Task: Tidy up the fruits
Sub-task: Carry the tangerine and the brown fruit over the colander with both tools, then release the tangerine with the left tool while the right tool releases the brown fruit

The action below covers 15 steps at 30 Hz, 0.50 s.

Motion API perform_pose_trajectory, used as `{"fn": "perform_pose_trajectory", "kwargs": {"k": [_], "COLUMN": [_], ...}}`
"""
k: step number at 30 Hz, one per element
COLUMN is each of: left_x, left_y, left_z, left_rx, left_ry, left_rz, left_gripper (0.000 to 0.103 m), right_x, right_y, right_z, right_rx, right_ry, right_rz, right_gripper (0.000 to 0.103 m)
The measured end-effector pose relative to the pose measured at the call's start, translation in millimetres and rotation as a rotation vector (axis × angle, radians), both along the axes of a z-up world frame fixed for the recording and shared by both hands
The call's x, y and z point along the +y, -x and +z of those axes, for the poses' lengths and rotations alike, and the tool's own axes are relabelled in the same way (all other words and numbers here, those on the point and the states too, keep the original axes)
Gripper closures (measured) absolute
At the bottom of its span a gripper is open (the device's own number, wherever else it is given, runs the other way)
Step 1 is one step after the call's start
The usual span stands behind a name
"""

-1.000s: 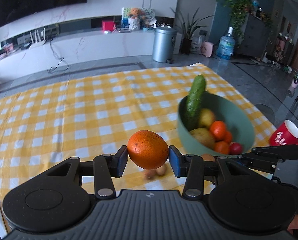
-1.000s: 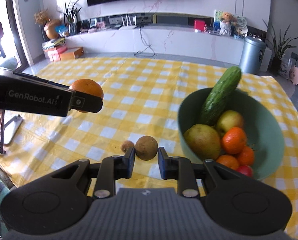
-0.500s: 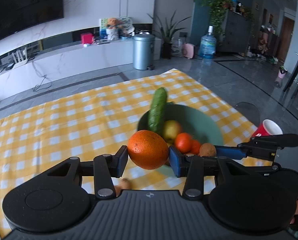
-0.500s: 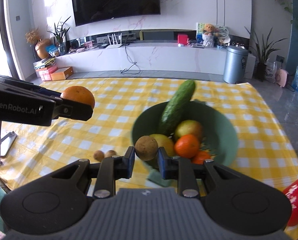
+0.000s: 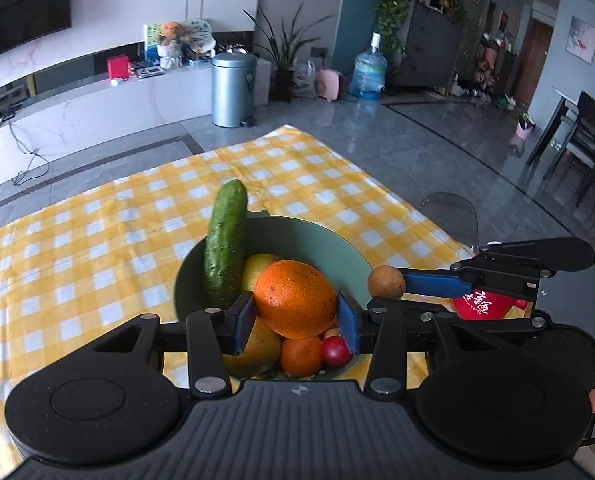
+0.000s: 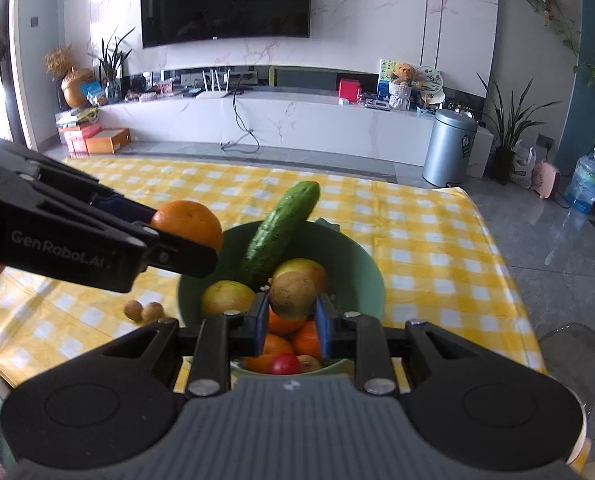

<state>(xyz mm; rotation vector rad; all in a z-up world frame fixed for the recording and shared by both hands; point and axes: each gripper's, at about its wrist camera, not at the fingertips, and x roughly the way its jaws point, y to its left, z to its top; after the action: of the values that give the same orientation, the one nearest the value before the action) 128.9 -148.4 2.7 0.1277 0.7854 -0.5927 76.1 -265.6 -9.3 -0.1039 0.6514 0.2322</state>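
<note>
My left gripper (image 5: 295, 312) is shut on a large orange (image 5: 295, 298) and holds it above the green bowl (image 5: 317, 240). My right gripper (image 6: 291, 316) is shut on a small brown round fruit (image 6: 292, 294), also above the bowl (image 6: 357, 268). The bowl holds a cucumber (image 5: 225, 244) leaning on its rim, a yellow-green pear, small oranges and a red fruit (image 5: 334, 351). In the right wrist view the left gripper and its orange (image 6: 187, 222) hang over the bowl's left rim. In the left wrist view the brown fruit (image 5: 386, 282) shows at the right.
Two small brown fruits (image 6: 143, 311) lie on the yellow checked tablecloth (image 6: 417, 240) left of the bowl. A red cup (image 5: 481, 306) stands right of the bowl near the table edge. A phone-like object lies off the far left edge.
Both grippers have moved forward over the bowl with their fruits still held. The bowl now sits directly under both sets of fingers.
</note>
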Motion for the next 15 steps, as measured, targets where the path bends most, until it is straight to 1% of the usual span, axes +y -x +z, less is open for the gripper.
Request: {"fn": "perform_pose_trajectory", "kwargs": {"k": [6, 15], "left_x": [-11.9, -29.2], "left_y": [-21.2, -44.3], "left_z": [-16.0, -36.7], "left_rx": [0.066, 0.116], "left_ry": [0.009, -0.013], "left_rz": [-0.026, -0.068], "left_gripper": [0.053, 0.054], "right_x": [-2.0, 1.5], "right_y": [-21.7, -46.4], "right_z": [-10.2, -27.2], "right_rx": [0.032, 0.086], "right_ry": [0.066, 0.167], "right_rz": [0.04, 0.106], "right_gripper": [0.082, 0.082]}}
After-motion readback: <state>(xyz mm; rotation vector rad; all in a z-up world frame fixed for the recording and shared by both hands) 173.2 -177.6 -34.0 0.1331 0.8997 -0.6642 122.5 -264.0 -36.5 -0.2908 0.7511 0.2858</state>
